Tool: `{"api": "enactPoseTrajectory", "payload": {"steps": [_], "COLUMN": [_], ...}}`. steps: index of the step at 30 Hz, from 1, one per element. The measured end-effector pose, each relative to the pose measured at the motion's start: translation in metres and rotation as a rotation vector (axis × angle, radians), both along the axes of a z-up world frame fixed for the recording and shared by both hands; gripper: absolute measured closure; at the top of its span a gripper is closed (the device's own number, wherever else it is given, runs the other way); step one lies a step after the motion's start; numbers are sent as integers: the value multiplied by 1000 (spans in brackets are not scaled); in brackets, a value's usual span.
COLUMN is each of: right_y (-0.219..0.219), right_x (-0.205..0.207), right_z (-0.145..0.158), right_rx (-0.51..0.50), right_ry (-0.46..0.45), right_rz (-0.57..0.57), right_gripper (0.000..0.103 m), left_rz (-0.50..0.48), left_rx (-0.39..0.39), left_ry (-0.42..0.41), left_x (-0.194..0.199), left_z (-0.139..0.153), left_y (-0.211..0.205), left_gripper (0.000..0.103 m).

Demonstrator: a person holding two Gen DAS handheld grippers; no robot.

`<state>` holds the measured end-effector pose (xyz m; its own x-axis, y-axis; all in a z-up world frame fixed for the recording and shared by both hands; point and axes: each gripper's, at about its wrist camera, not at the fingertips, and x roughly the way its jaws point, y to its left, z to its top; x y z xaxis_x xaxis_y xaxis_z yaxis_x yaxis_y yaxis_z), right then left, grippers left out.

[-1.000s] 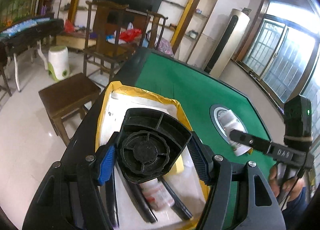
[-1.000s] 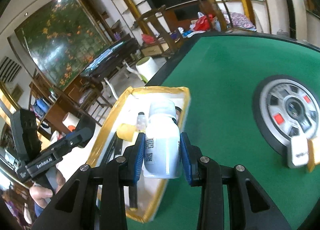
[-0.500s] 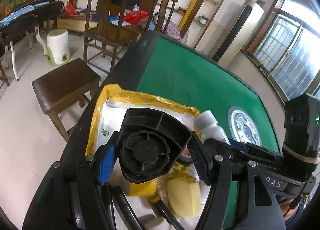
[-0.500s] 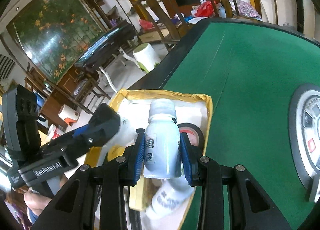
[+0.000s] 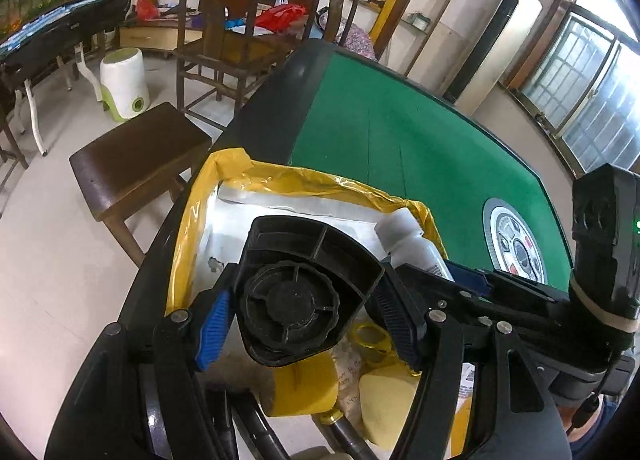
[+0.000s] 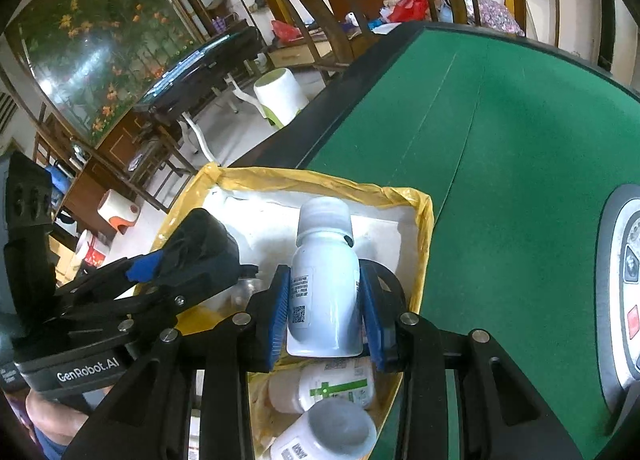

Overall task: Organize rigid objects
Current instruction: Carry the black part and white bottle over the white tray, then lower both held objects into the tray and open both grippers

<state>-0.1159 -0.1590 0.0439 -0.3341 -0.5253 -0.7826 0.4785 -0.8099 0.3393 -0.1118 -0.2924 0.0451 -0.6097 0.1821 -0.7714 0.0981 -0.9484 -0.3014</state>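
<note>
My left gripper (image 5: pixel 300 312) is shut on a black plastic wedge-shaped part with a round knob (image 5: pixel 296 296) and holds it over the yellow-taped white box (image 5: pixel 320 184). My right gripper (image 6: pixel 324 312) is shut on a white pill bottle (image 6: pixel 324 284) and holds it over the same box (image 6: pixel 424 212). The bottle also shows in the left wrist view (image 5: pixel 412 244), beside the black part. The left gripper and the black part (image 6: pixel 200 248) show at the left of the right wrist view.
The box holds more white bottles (image 6: pixel 332 384), yellow pieces (image 5: pixel 384 408), black cables (image 5: pixel 248 432) and a tape roll. It sits at the corner of a green felt table (image 6: pixel 500 120) with a round centre console (image 5: pixel 516 248). A wooden stool (image 5: pixel 136 156) and chairs stand beyond the edge.
Both grippers have moved forward over the box and come closer together, each with its object still held. The box's far wall is now nearer.
</note>
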Motion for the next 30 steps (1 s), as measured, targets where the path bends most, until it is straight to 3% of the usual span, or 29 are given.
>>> {"api": "enactPoseTrajectory", "payload": {"steps": [8,12,19,27,30], "right_y": [7,12,17,41,63], "right_x": [1,0,5,31,44], "right_z": [0,2,12,26,28], "right_rx": [-4,-13,-28,-93,-111], "right_ry": [-21,-30,-15,18,40], "right_rz": [-6,-7,-2,-15,-34], "right_gripper": [72,72,69,67,58], "left_rz": [2,7,21,0,-20], "left_rx": [-33,-3,40,35,42], "left_ry": [-10,-8,-11,36,63], "left_x": [-3,-5,-3,16,25], "left_z": [-2,-2,1,20,28], "left_y": [2,0,-2,11,23], "left_gripper": [35,29,29,29,29]}}
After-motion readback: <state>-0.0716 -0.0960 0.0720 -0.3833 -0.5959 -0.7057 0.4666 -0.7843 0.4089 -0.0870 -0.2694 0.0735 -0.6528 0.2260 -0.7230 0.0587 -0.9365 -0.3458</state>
